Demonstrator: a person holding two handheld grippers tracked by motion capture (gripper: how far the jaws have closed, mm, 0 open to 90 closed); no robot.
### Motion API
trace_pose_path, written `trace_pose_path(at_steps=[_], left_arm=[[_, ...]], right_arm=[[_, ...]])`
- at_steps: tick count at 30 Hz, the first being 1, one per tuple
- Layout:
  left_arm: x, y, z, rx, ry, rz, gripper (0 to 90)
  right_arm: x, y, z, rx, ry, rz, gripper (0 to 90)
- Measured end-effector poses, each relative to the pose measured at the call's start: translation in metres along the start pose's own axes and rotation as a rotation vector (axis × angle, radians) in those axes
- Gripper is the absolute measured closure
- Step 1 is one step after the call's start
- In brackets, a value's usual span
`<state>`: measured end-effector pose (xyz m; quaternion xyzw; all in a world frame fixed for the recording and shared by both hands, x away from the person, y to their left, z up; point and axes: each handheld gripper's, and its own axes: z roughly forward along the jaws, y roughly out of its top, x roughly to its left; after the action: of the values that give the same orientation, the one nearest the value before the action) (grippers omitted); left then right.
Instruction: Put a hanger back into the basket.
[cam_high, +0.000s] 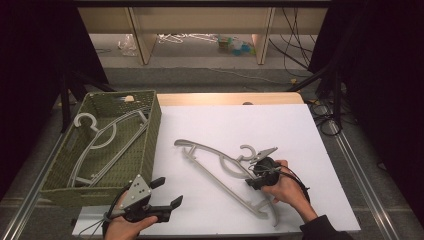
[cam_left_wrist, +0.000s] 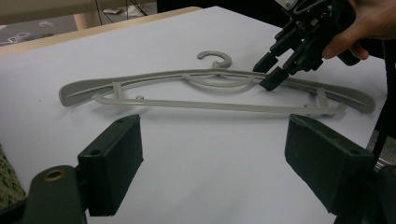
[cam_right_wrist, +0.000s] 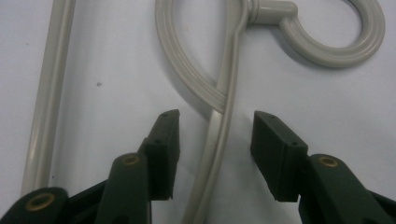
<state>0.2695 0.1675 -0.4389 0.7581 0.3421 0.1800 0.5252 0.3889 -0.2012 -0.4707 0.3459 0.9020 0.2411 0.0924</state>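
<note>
Right gripper (cam_right_wrist: 212, 128) straddling hanger (cam_high: 227, 172) arm, jaws half-narrowed, not pressing; thin rounded plastic risking slipping sideways out. Left gripper (cam_high: 167, 192) idling wide.

A green woven basket (cam_high: 152, 131) sits at the left edge of the desk (cam_high: 225, 98) — two grey hangers (cam_high: 102, 142) lie inside it, overlapping. A white sheet (cam_high: 280, 127) covers most of the desk top. Beyond the desk, on the floor, black cables (cam_high: 292, 45) trail — near pale wooden furniture legs (cam_high: 142, 42) and small scattered clutter (cam_high: 232, 45).
</note>
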Motion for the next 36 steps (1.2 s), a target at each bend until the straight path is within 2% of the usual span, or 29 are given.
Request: trace_pose_path(at_steps=[2, 6, 7, 8, 9, 11, 12, 14, 16, 17, 20, 24, 29, 33, 36], left_arm=[[0.000, 0.000, 0.000, 0.000, -0.002, 0.001, 19.2], [0.000, -0.001, 0.001, -0.006, -0.005, -0.005, 19.2], [0.000, 0.000, 0.000, 0.007, 0.003, 0.004, 19.3], [0.000, -0.001, 0.001, -0.006, -0.011, -0.004, 19.3], [0.000, -0.001, 0.001, -0.003, -0.008, -0.003, 19.3], [0.000, -0.001, 0.001, -0.003, -0.007, -0.004, 19.4], [0.002, 0.000, 0.001, -0.005, -0.011, 0.023, 19.5], [0.002, 0.000, 0.001, 0.004, -0.003, 0.023, 19.6], [0.002, 0.000, 0.001, 0.003, -0.003, 0.021, 19.6], [0.000, -0.001, 0.001, 0.006, 0.002, -0.002, 19.7], [0.001, -0.001, 0.001, -0.002, -0.004, -0.005, 19.8], [0.001, -0.001, 0.000, 0.003, 0.003, 0.002, 20.1], [0.001, -0.001, 0.000, 0.001, 0.003, -0.001, 20.1], [0.002, -0.001, 0.000, 0.002, 0.003, 0.002, 20.5], [0.001, -0.001, 0.000, 0.003, 0.002, 0.003, 20.5]], right_arm=[[-0.002, 0.002, 0.001, 0.005, -0.002, -0.018, 56.3], [-0.003, 0.003, 0.000, 0.019, 0.003, -0.014, 60.8], [-0.003, 0.004, 0.001, 0.017, 0.002, -0.017, 63.6], [-0.005, 0.004, 0.001, 0.017, -0.002, -0.030, 65.1], [-0.005, 0.005, 0.000, 0.029, 0.002, -0.010, 65.9], [-0.006, 0.007, 0.001, 0.040, 0.005, -0.021, 67.1], [-0.006, 0.008, 0.001, 0.049, 0.006, -0.018, 67.7], [-0.006, 0.010, 0.001, 0.057, 0.005, -0.033, 68.6], [-0.006, 0.011, 0.001, 0.062, 0.005, -0.034, 70.4], [-0.007, 0.011, 0.001, 0.062, 0.005, -0.038, 71.5], [-0.009, 0.012, 0.001, 0.066, 0.006, -0.048, 76.1], [-0.011, 0.012, 0.001, 0.066, 0.020, -0.039, 76.6], [-0.007, 0.013, 0.001, 0.073, -0.006, -0.075, 79.0], [-0.004, 0.013, 0.000, 0.076, -0.005, -0.125, 81.7], [-0.003, 0.013, -0.002, 0.077, -0.006, -0.142, 81.7]])
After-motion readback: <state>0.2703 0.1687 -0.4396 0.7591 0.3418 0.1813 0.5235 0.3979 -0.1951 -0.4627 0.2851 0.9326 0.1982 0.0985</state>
